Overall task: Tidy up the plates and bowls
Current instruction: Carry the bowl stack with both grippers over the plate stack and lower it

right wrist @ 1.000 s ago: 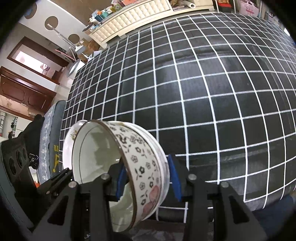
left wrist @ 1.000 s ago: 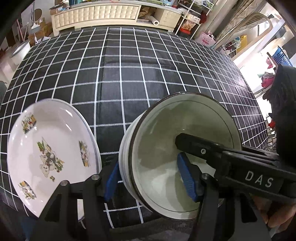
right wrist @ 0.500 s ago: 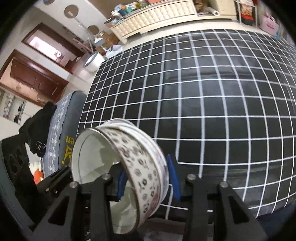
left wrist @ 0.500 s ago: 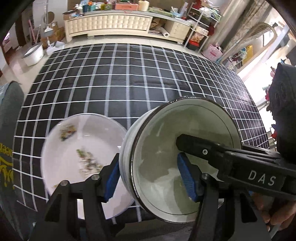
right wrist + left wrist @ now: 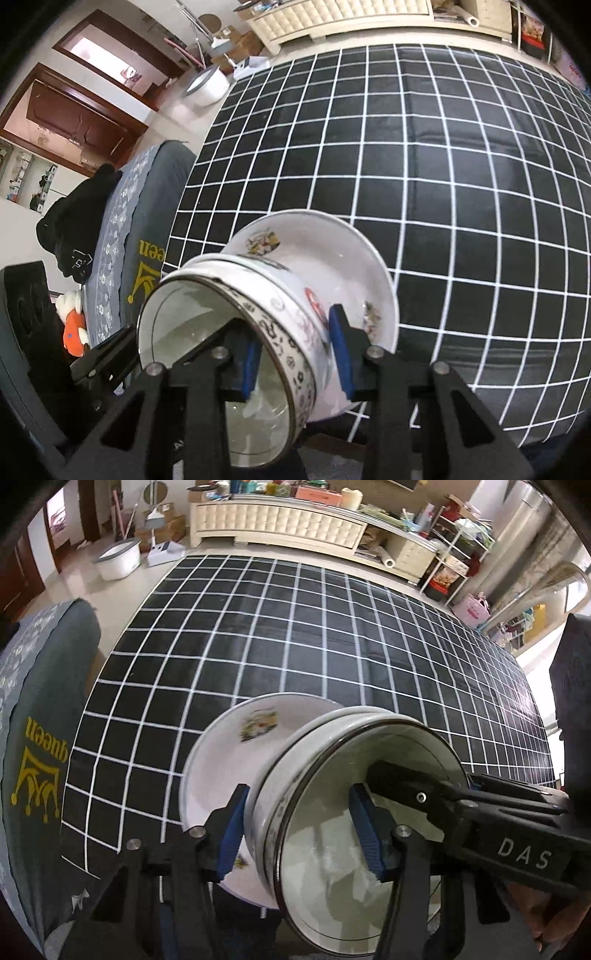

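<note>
While both my left gripper (image 5: 301,829) and right gripper (image 5: 295,352) pinch opposite walls of the bowl (image 5: 354,849), left jaws closing, it hangs tilted above the plate (image 5: 221,775), so I should level it before lowering.

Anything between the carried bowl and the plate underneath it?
Nothing shows: in both wrist views the bowl hangs over the plate with no object between; contact is unclear.
</note>
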`<state>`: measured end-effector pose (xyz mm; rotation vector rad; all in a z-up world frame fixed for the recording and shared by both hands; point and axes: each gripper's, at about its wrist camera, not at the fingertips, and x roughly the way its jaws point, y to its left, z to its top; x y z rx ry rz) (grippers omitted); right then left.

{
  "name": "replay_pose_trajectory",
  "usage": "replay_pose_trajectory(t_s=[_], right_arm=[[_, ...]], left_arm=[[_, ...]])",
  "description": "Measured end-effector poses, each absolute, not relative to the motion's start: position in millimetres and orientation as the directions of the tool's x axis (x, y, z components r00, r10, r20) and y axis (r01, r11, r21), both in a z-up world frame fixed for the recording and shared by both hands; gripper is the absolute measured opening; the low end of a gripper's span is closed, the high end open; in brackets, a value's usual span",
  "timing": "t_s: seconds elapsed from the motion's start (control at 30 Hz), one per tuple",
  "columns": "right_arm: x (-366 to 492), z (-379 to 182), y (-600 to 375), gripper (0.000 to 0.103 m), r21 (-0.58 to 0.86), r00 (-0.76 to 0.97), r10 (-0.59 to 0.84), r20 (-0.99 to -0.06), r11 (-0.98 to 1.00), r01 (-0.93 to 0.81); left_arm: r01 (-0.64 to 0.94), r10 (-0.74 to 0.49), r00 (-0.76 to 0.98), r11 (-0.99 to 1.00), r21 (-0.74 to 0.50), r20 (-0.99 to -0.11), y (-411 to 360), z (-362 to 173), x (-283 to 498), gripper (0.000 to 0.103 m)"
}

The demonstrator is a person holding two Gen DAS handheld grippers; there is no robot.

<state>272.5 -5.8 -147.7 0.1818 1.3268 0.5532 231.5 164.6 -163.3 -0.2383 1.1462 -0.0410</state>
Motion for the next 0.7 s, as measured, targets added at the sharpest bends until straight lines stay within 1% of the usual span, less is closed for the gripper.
replay_pose_trajectory(t_s=[0.2, 0.4, 0.57, 0.7], right_arm=[[283.7, -161.0, 2.8, 0.039, 0.416, 0.090, 0.450, -0.889, 0.873, -0.254], [292.5, -161.1, 1.4, 0.038, 0.385, 0.088, 0.417, -0.905, 0.888, -0.250], [297.8, -166.3, 2.4, 0.037, 0.378, 0.093, 0.412, -0.907, 0.890, -0.254], [300.2, -167.8, 3.7, 0.038, 0.385, 0.095, 0.420, -0.902, 0.886, -0.260]], left_arm=[[-0.112, -0.172, 0.392, 0.966, -0.232, -0.904, 173.4, -174.5, 234.5, 0.052], [-0.103, -0.194, 0.383, 0.963, -0.250, -0.903, 172.6, -182.0, 242.3, 0.052], [-0.072, -0.200, 0.392, 0.966, -0.246, -0.898, 168.7, -182.1, 247.1, 0.052], [-0.081, -0.207, 0.382, 0.963, -0.255, -0.901, 170.3, -187.1, 252.0, 0.052]])
